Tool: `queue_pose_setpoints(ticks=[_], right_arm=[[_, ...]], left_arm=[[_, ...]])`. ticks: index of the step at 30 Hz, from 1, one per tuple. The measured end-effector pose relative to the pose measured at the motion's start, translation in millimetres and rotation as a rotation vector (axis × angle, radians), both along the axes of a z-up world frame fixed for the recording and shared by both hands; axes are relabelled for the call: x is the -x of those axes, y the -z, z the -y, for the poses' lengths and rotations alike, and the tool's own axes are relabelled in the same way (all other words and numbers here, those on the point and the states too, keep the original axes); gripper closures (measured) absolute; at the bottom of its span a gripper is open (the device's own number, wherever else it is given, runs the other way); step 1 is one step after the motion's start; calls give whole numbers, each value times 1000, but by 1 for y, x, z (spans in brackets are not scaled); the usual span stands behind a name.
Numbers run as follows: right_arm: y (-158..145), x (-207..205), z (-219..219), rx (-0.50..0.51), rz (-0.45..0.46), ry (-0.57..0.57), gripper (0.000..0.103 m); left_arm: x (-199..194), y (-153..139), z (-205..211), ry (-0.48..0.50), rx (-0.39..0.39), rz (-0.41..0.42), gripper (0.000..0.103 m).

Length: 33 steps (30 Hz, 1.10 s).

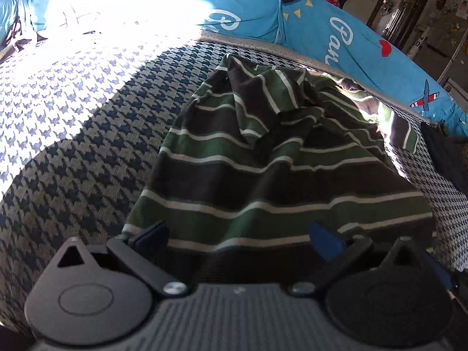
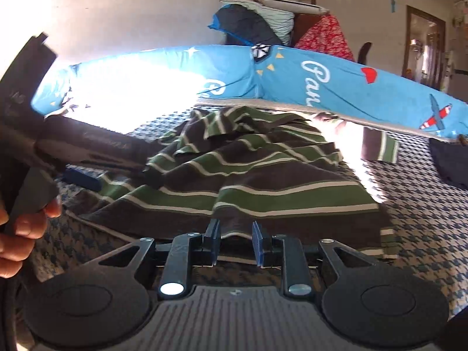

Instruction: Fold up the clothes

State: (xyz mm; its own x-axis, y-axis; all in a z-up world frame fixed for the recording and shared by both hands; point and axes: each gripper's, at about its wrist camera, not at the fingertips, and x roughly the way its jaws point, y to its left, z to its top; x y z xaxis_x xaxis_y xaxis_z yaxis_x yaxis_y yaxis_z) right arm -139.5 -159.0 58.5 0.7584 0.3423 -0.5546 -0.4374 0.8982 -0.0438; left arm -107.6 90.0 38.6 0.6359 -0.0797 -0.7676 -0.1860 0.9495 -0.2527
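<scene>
Sunlit room, a bed with a houndstooth cover (image 1: 73,152) and a blue printed bolster (image 1: 321,29) running along its far side. On the cover lies the striped shirt (image 1: 263,161), green, brown and white, rumpled, its upper part bunched and a sleeve trailing off toward the bolster.

The left gripper (image 1: 242,238) is spread wide right at the shirt's near hem, nothing between its pads. The right gripper (image 2: 235,241) is partly open, a fold of the hem rising into the gap between its blue pads, though I can't tell whether they've bitten yet. In the right wrist view a hand (image 2: 20,234) holds the left tool over the shirt's left edge.

My read: this is a hem grab. To do it well, take both hem corners evenly, pinch a single layer cleanly, then draw the cloth taut and flat so that bunched top smooths before any fold goes in. Uneven grips would skew the stripes.
</scene>
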Motion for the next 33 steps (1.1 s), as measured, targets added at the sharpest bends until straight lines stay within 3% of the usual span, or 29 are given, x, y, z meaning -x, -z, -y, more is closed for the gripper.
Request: queue_pose_setpoints(ticks=[5,9,12,19,22,24,25,27,33], right_arm=[[-4,-13,37,-9,27,236,80],[-4,-23,64,-24,41,354,59],[-1,-35,85,-60,26,443,50],[16,-56,109,-196,-131,487,47],[19,-56,102,-191,-136,468,58],[19,-55,97,-169,-134,436,89],[18,-53,97,-173,-130,436,93],[15,-49,97,-180,-123,436,95],[-7,-25,102,-75,-41,504,96]], left_arm=[[0,6,4,-16,-16,-22,0],[-1,7,7,-20,-31,-22,0],[-2,7,9,-23,-42,-23,0],[-1,8,10,-19,-48,-20,0],[0,8,9,-19,-45,-18,0],[0,8,9,-20,-41,-18,0],[1,8,8,-22,-38,-17,0],[2,7,6,-28,-25,-14,0],[3,7,6,-39,-30,-20,0]])
